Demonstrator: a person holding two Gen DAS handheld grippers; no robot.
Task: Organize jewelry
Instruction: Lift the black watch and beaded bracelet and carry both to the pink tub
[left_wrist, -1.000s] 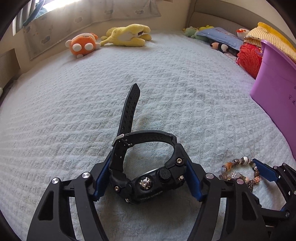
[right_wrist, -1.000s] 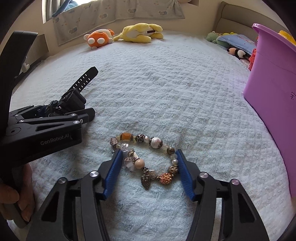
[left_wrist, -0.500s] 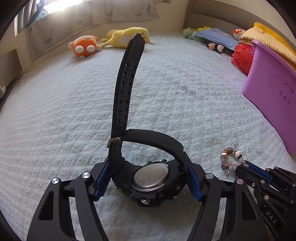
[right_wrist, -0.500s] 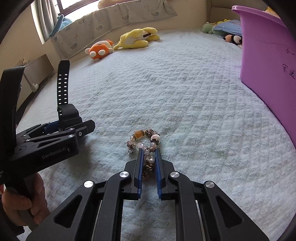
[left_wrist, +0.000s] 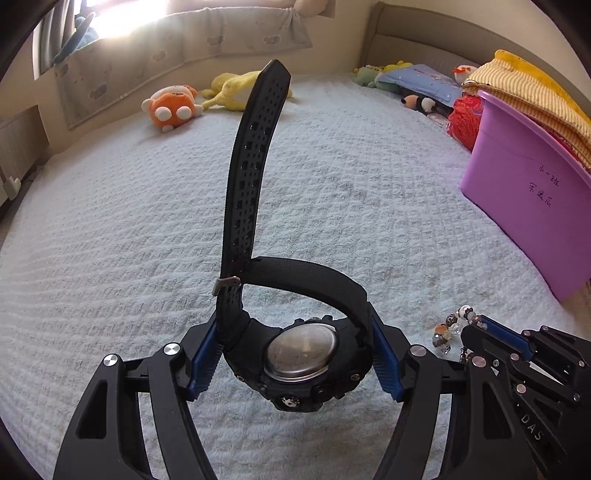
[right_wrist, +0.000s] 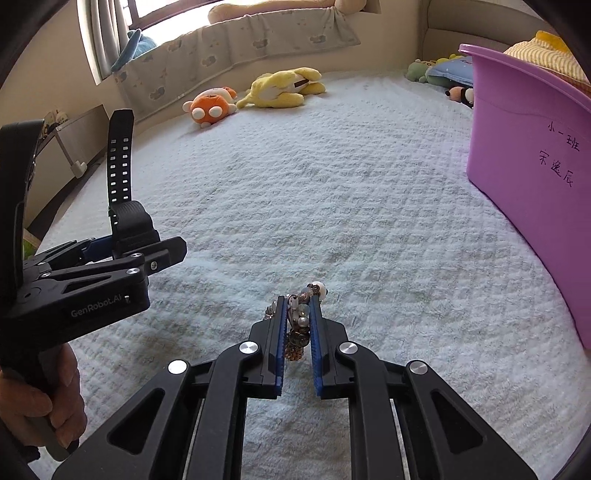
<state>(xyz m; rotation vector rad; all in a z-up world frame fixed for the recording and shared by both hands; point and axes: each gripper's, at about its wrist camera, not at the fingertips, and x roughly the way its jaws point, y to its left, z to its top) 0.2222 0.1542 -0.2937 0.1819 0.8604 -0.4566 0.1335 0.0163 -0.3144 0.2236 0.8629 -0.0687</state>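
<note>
My left gripper (left_wrist: 293, 354) is shut on a black sports watch (left_wrist: 306, 365), held above the bed with its metal case back facing me and one strap (left_wrist: 255, 166) standing up. It also shows in the right wrist view (right_wrist: 122, 236), at the left. My right gripper (right_wrist: 297, 332) is shut on a beaded charm bracelet (right_wrist: 301, 314), bunched between the blue pads and lifted off the blanket. The bracelet (left_wrist: 452, 326) and right gripper (left_wrist: 480, 332) show at lower right in the left wrist view.
A white textured blanket (right_wrist: 332, 192) covers the bed. A purple plastic bin (right_wrist: 532, 155) stands at the right. An orange plush (right_wrist: 210, 105) and a yellow plush (right_wrist: 284, 88) lie at the far edge, with more toys at far right (left_wrist: 406, 79).
My right gripper closed on the bracelet and lifted it. My left gripper raised the watch and tilted it, so the case back faces me and the strap stands up.
</note>
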